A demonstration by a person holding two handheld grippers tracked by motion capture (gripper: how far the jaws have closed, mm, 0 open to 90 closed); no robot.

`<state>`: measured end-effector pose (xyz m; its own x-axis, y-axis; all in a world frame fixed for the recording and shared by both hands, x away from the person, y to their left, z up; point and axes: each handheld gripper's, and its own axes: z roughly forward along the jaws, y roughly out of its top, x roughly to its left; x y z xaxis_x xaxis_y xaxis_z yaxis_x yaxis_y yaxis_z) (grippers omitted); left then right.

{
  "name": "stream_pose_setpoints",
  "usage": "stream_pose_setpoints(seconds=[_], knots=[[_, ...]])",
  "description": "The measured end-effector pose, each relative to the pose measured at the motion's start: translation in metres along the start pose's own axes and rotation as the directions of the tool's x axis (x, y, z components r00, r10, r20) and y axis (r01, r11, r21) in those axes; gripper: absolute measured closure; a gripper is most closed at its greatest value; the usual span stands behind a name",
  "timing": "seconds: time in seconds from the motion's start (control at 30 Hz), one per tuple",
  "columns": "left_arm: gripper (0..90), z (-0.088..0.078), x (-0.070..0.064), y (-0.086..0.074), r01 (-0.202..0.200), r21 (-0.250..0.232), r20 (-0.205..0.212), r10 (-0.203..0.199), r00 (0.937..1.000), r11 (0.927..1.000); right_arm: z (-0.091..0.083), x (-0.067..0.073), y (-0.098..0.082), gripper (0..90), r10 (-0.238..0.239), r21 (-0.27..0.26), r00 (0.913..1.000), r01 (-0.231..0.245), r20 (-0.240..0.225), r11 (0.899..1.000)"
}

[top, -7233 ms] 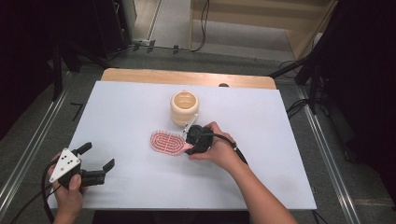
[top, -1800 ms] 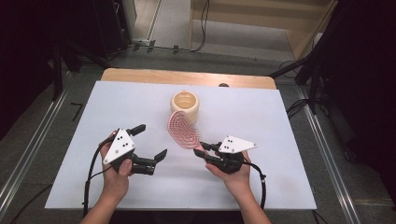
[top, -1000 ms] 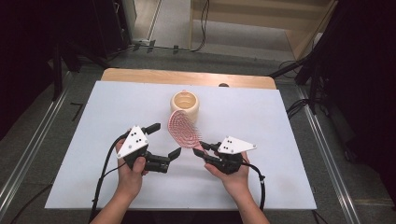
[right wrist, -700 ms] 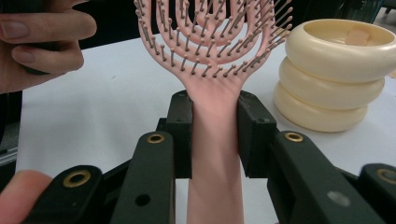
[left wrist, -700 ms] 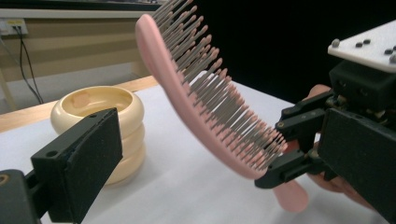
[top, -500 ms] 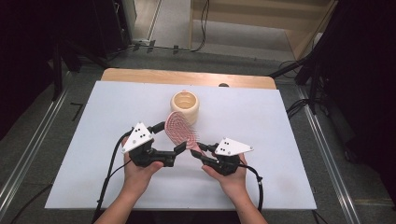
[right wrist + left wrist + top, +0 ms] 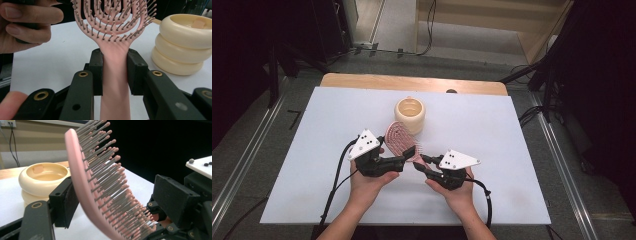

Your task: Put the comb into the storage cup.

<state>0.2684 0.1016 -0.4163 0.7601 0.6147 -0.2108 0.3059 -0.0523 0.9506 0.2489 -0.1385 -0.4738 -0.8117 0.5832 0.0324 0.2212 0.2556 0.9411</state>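
Right gripper view: bristly pink hairbrush [image 7: 113, 50]

The high view looks steeply down from above the table's [image 7: 512, 200] near edge; each gripper view sits low and close behind its jaws, and all three share the pink hairbrush [image 7: 399, 140] and cream mug [image 7: 410, 114] at frame centre

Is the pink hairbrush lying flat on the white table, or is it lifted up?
Lifted. The right gripper clamps the pink plastic hairbrush by its handle, its head raised above the white table.
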Motion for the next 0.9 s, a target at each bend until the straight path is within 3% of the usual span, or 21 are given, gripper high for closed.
stream_pose_setpoints(seconds=[0.4, 0.9], knots=[[32.7, 0.0011, 0.0035, 0.001, 0.046, -0.002, 0.01, -0.046, 0.9989, 0.9989, 0.0009, 0.0029, 0.0001, 67.6, 0.003, -0.014, 0.9998, -0.003, 0.019, 1.0], [43.1, 0.0019, 0.0067, 0.0005, 0.084, -0.009, 0.056, -0.083, 0.995, 0.9964, -0.0004, 0.0051, 0.0005, 67.6, 0.008, -0.04, 0.9993, -0.006, 0.037, 0.999]])
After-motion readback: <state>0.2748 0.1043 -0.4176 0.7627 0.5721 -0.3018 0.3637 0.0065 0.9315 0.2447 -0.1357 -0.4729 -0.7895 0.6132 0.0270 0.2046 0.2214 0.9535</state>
